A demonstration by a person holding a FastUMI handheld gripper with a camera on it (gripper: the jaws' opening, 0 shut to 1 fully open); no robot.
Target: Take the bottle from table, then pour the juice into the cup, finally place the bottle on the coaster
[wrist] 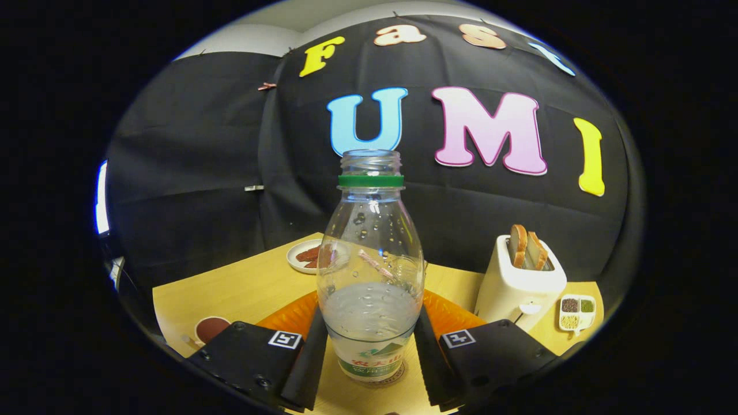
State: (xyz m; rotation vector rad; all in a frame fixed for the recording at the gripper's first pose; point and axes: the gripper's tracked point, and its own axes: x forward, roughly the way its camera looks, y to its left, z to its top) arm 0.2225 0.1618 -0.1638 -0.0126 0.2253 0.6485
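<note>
The tongs [369, 351] flank an uncapped bottle [371, 271] standing upright on what looks like a coaster [398, 376], fingers at or near its sides; whether they press is unclear. Part ways evenly, withdrawing straight. Beyond: orange mat [455, 314], cup [210, 329], toaster [519, 285] on the desk [242, 288].

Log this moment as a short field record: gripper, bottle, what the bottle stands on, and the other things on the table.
hand-held gripper: fingers on either side of the bottle's lower body, seemingly touching it
bottle: upright, clear, uncapped, green neck ring, partly filled
under the bottle: round coaster, its edge showing at the base
behind the bottle: orange mat, plate of reddish food
beside the left finger: cup
beyond the right finger: toaster with two bread slices, small divided dish
surface: wooden table
</note>
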